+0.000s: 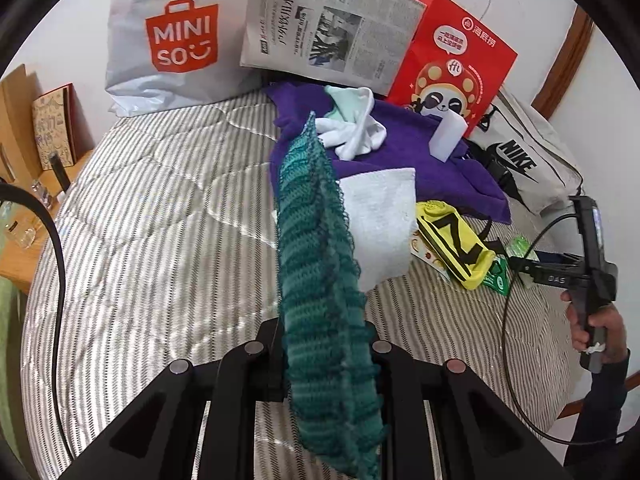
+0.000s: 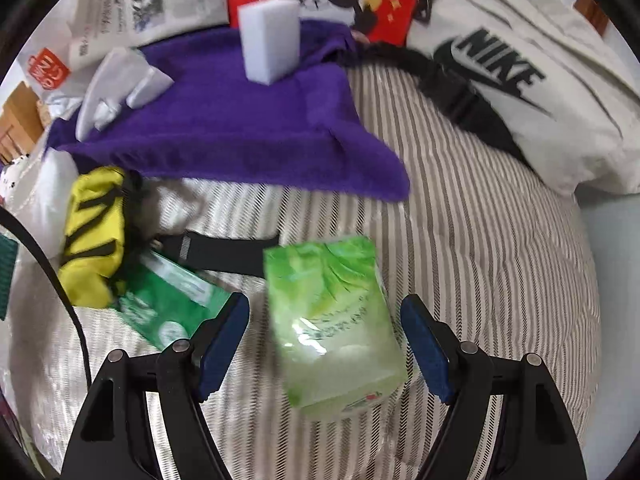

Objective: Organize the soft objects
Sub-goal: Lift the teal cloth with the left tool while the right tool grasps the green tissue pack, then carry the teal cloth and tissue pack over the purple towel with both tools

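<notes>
Two grippers, two jobs at once. From the left wrist, the left gripper (image 1: 326,354) has its fingers pinched nearly together on a teal crocheted cloth (image 1: 320,256), which hangs stretched above the striped bed (image 1: 160,200); lift it clear of the purple towel (image 1: 400,140) before moving it, so it does not drag the white sock (image 1: 356,136). From the right wrist, the right gripper (image 2: 324,344) stands wide, empty, straddling a pale green tissue pack (image 2: 336,320) lying on the bed; centre the pack, then close gently, since it will probably squash.
</notes>
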The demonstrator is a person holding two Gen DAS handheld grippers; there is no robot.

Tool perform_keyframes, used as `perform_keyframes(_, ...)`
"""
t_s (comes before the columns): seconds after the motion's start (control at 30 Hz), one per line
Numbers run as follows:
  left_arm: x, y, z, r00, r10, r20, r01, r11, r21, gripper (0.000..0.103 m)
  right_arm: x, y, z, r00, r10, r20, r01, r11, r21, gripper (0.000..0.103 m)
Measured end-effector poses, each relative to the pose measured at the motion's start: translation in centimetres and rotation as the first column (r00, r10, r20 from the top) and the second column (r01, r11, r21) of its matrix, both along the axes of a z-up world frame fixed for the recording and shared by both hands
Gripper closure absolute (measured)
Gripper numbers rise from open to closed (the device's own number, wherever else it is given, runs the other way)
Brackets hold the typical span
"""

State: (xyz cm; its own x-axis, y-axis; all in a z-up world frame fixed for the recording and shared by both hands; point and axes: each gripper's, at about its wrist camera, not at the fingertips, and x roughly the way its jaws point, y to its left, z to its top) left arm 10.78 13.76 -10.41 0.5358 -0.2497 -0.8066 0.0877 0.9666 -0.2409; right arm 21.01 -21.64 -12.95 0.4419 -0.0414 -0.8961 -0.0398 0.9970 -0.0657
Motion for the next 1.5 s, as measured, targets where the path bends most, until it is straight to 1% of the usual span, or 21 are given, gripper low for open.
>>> perform_keyframes(0.1,0.0,-0.3,-0.1,1.0,-0.005,-0.004,0.005,1.0,0.003,0.085,0.3,-0.6,-1.2,1.0,-0.012,-0.016,0.012,1.0,-0.007,0.025)
perform_keyframes(0.13,0.0,-0.4,-0.2,1.0,-0.007,-0.006,0.007,1.0,0.002,0.085,0.2,-0.9,-1.1,1.0,-0.011,0.003,0.011,1.0,0.01,0.029)
perform_keyframes(0.17,0.1,-0.5,-0.2,1.0,-0.01,-0.007,0.01,1.0,0.001,0.085,0.2,-1.2,-1.2,1.0,-0.014,0.009,0.014,1.0,0.022,0.036)
perform_keyframes(0.2,0.0,-0.5,-0.3,1.0,-0.014,-0.008,0.014,1.0,0.0,0.085,0.2,-1.4,-1.3,1.0,-0.012,0.014,0.011,0.999,0.036,0.049)
perform_keyframes(0.3,0.0,-0.8,-0.2,1.0,-0.023,-0.004,0.023,1.0,-0.009,0.085,-0.2,-1.9,-1.0,0.999,-0.006,0.044,0.004,0.998,0.056,0.049)
perform_keyframes(0.43,0.4,-1.1,0.1,0.999,-0.037,0.005,0.037,0.999,-0.028,0.085,-0.5,-1.9,-0.7,1.0,0.005,0.028,-0.007,0.998,0.057,0.049)
perform_keyframes(0.53,0.7,-1.5,0.5,0.999,-0.05,0.018,0.051,0.998,-0.031,0.085,-0.8,-2.1,0.0,0.999,0.005,0.033,-0.008,0.996,0.091,0.049)
perform_keyframes(0.73,1.7,-2.7,1.6,0.995,-0.084,0.049,0.085,0.996,-0.027,0.085,-0.9,-1.7,2.3,0.997,0.017,0.071,-0.024,0.995,0.098,0.049)
perform_keyframes(0.97,3.7,-3.8,3.1,0.989,-0.12,0.091,0.124,0.992,-0.035,0.085,0.7,0.1,4.4,0.992,0.059,0.114,-0.071,0.992,0.107,0.049)
perform_keyframes(1.07,5.1,-4.2,3.6,0.986,-0.127,0.108,0.131,0.991,-0.031,0.085,2.1,1.1,5.5,0.987,0.072,0.144,-0.09,0.988,0.126,0.049)
perform_keyframes(1.13,6.4,-4.4,3.9,0.984,-0.133,0.119,0.139,0.989,-0.042,0.085,3.0,1.6,6.1,0.985,0.072,0.159,-0.094,0.986,0.135,0.049)
perform_keyframes(1.23,8.0,-4.8,4.4,0.982,-0.135,0.129,0.139,0.99,-0.022,0.085,5.1,1.9,6.8,0.984,0.069,0.161,-0.1,0.975,0.197,0.049)
perform_keyframes(1.3,9.2,-5.0,4.6,0.982,-0.135,0.133,0.138,0.99,-0.015,0.085,6.4,2.0,7.1,0.986,0.064,0.154,-0.098,0.971,0.22,0.049)
perform_keyframes(1.4,11.0,-5.3,5.0,0.98,-0.144,0.14,0.149,0.988,-0.029,0.085,8.2,2.2,7.3,0.987,0.053,0.15,-0.087,0.97,0.226,0.049)
perform_keyframes(1.5,12.8,-5.7,4.9,0.976,-0.158,0.149,0.169,0.984,-0.06,0.085,10.2,2.4,7.3,0.99,0.043,0.138,-0.072,0.973,0.218,0.049)
